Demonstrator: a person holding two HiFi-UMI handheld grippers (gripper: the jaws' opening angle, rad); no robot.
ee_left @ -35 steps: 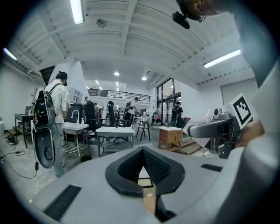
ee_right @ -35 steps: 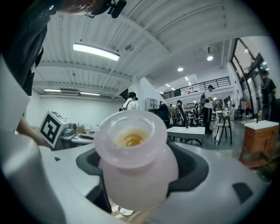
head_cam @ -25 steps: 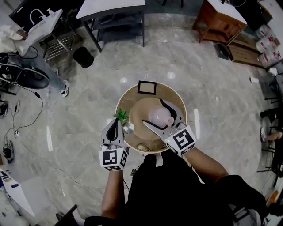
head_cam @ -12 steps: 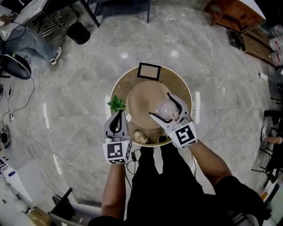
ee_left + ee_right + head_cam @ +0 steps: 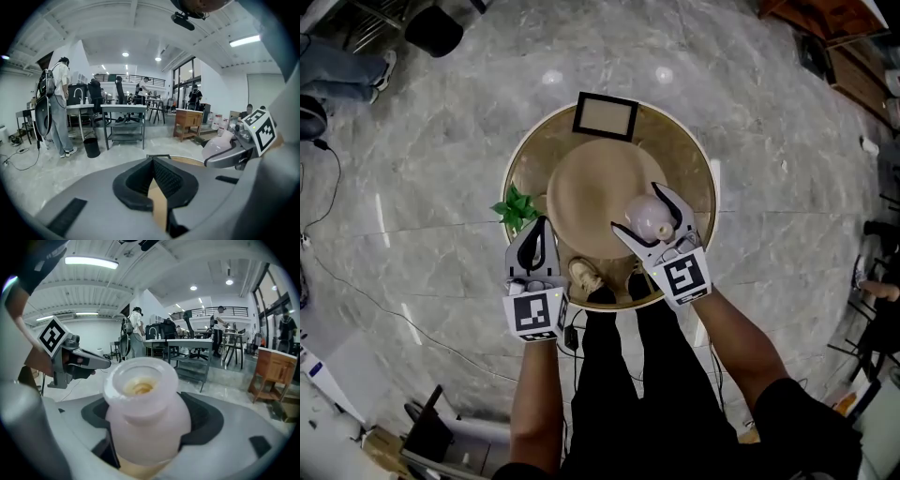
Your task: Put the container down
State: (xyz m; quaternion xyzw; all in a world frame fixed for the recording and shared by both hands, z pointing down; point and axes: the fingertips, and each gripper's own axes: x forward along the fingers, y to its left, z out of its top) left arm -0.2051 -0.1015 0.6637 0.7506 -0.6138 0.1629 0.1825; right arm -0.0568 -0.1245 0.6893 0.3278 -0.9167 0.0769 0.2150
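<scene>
A translucent pinkish-white container point(image 5: 652, 217) with an open wide neck is held upright in my right gripper point(image 5: 639, 208), which is shut on its body. It hangs over the front right edge of a tan domed disc point(image 5: 586, 183) on the round wooden table point(image 5: 698, 178). In the right gripper view the container point(image 5: 143, 418) fills the space between the jaws, with something yellowish inside it. My left gripper point(image 5: 534, 251) is shut with nothing in it, at the table's front left edge. It also shows in the right gripper view, where the left gripper point(image 5: 79, 359) is at the left.
A small framed picture point(image 5: 606, 115) stands at the table's far edge. A green plant point(image 5: 514, 206) sits at its left edge and a small beige object point(image 5: 584, 275) near the front. Marble floor surrounds the table. Desks, chairs and several people are farther off.
My right gripper has carried the container from over the middle of the tan disc toward its front right edge. The left gripper stays shut at the front left.
</scene>
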